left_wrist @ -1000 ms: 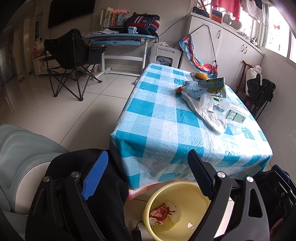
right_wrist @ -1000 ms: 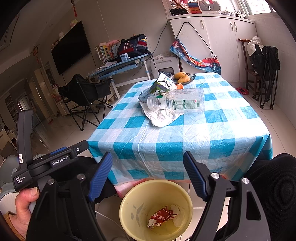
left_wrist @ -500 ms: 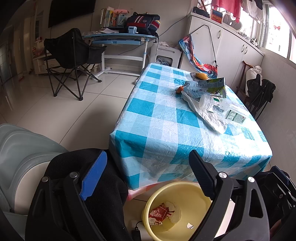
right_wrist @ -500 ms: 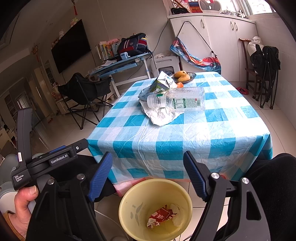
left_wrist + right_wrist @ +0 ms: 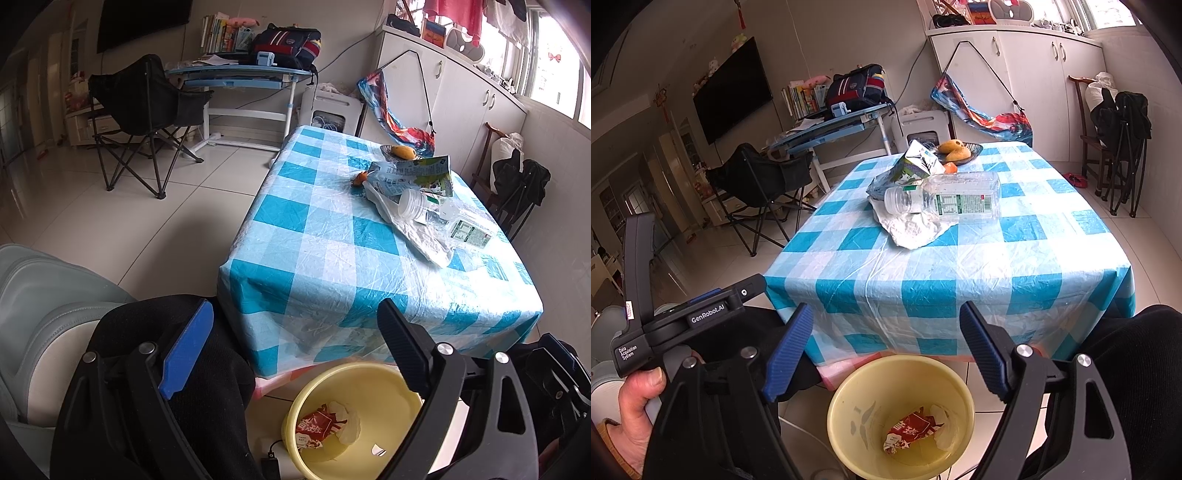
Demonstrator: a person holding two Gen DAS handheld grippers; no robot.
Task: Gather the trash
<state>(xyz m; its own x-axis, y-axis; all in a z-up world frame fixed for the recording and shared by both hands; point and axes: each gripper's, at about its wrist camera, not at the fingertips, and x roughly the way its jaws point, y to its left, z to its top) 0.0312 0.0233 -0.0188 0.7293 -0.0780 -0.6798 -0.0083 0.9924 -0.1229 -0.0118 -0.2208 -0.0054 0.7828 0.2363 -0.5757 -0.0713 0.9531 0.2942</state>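
Observation:
A yellow bin (image 5: 369, 373) stands on the floor by the table's near edge, with a red wrapper (image 5: 317, 424) and white scraps inside. My left gripper (image 5: 293, 310) hangs open over it, empty. My right gripper (image 5: 885, 310) hovers above the same bin (image 5: 849, 387), its jaws opening with nothing between them. On the blue checked table (image 5: 1034, 258) lie a clear plastic bottle (image 5: 953, 197), a crumpled carton (image 5: 916, 162) and a white plastic bag (image 5: 912, 229) beneath them.
A bowl of fruit (image 5: 956, 151) sits at the table's far end. A black folding chair (image 5: 147, 110) and a blue desk (image 5: 240, 74) stand on the tiled floor to the left. A grey seat (image 5: 37, 295) is near left. A hand (image 5: 635, 406) holds the left gripper's handle.

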